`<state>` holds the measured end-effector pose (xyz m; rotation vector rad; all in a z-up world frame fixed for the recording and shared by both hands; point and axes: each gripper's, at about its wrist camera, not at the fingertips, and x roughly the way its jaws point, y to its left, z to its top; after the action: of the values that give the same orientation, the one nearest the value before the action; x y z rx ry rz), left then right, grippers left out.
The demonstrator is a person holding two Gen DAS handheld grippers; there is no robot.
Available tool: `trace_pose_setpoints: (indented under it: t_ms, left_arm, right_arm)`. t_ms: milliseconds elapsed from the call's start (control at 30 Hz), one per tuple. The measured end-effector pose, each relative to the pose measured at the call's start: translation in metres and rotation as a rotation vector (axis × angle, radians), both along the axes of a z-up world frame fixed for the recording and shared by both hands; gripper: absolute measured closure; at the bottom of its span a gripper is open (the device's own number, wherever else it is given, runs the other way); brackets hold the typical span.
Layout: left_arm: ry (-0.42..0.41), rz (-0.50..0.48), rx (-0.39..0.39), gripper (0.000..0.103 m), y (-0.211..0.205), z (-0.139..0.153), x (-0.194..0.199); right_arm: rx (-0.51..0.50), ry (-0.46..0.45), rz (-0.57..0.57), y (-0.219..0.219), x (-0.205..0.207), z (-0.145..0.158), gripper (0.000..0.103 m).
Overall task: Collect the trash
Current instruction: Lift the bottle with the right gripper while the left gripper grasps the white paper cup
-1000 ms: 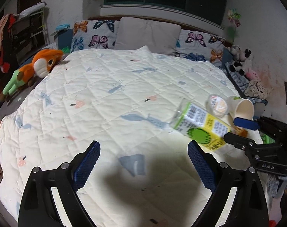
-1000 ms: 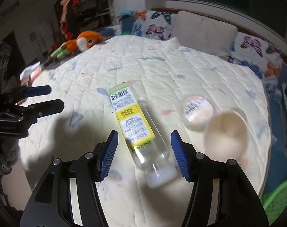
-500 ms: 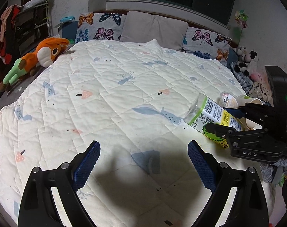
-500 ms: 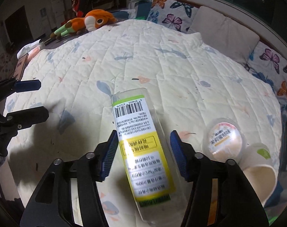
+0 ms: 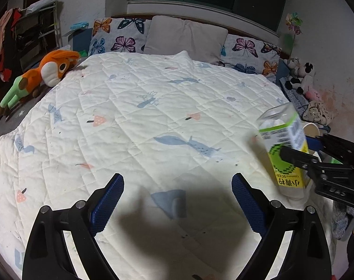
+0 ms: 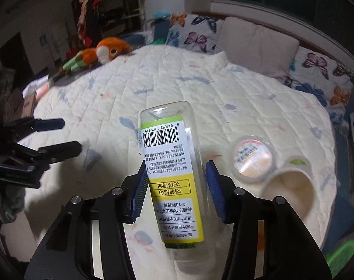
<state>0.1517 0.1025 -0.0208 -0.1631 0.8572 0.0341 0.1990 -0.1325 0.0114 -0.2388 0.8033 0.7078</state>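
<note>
A clear plastic bottle (image 6: 174, 168) with a yellow and green label is clamped between my right gripper's (image 6: 175, 184) blue pads, tilted up off the bed. It also shows in the left wrist view (image 5: 284, 149), held by the right gripper (image 5: 300, 149) at the right edge. A round lidded plastic cup (image 6: 252, 161) and a paper cup (image 6: 291, 184) lying on its side rest on the quilt to the right of the bottle. My left gripper (image 5: 177, 200) is open and empty over the quilt's near part.
A white quilted bed (image 5: 153, 121) fills both views. Butterfly pillows (image 5: 120, 37) and a beige pillow (image 5: 184, 37) line the head. An orange plush toy (image 5: 46, 72) lies at the left edge, small plush toys (image 5: 300, 77) at the right. A green basket (image 6: 340, 256) sits beside the bed.
My right gripper has closed on the bottle and lifted its far end off the quilt. The left gripper stayed open and drifted slightly.
</note>
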Motion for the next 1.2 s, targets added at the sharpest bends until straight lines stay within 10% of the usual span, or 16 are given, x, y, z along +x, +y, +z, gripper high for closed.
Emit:
trace_pose_setpoints:
  t_ms: [533,1200]
  left_arm:
    - [-0.063,-0.169,0.014,0.012,-0.078,0.022,0.017]
    - [-0.084,-0.408,-0.025,0.012,-0.204,0.019,0.085]
  right_arm:
    - [0.156,-0.060,-0.222,-0.118,-0.054,0.050,0.056]
    - [0.114,-0.093,-0.557,-0.257,-0.082,0.059,0.056]
